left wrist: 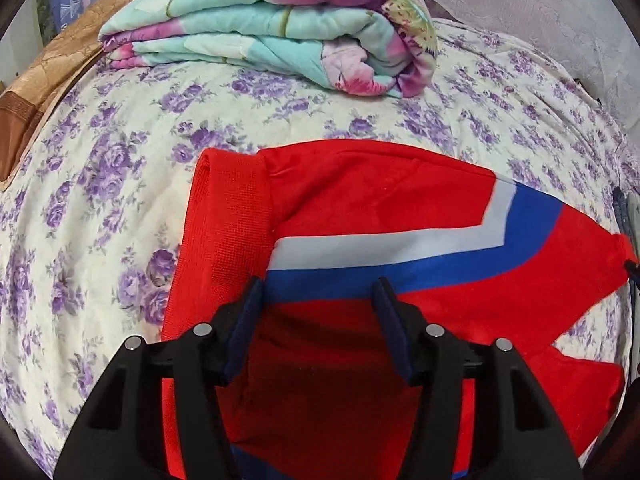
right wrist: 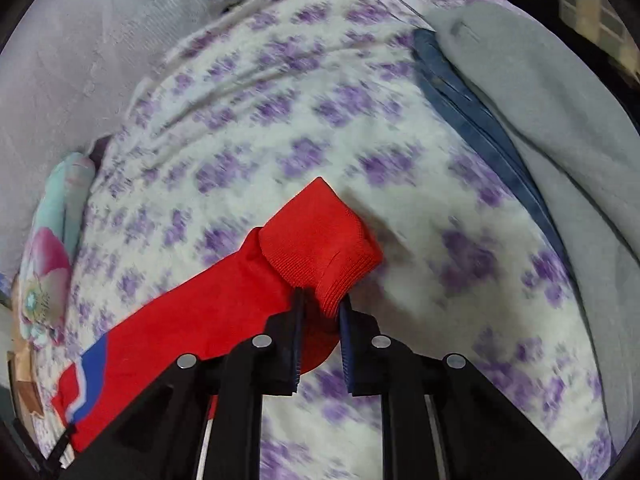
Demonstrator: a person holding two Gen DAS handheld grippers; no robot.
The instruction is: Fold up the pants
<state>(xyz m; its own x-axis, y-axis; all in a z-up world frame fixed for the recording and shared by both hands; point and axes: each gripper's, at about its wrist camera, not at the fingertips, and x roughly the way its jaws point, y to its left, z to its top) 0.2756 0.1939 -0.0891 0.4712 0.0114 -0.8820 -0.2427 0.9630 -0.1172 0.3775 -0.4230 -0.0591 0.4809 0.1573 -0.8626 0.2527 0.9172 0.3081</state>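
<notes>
Red pants (left wrist: 360, 200) with a grey and blue stripe lie on the floral bedsheet (left wrist: 120, 160), the ribbed waistband at the left. My left gripper (left wrist: 318, 286) is open, its jaws wide apart just above the red cloth near the stripe. In the right wrist view my right gripper (right wrist: 322, 300) is shut on the ribbed red cuff (right wrist: 320, 236) of a pant leg and holds it above the sheet (right wrist: 280, 120). The leg (right wrist: 180, 320) trails down to the left, where the stripe shows. The right view is blurred.
A folded turquoise and pink floral quilt (left wrist: 280, 28) lies at the back of the bed. A brown pillow (left wrist: 36, 92) sits at the far left. In the right view a blue garment (right wrist: 472, 108) and a grey blanket (right wrist: 560, 120) lie along the right side.
</notes>
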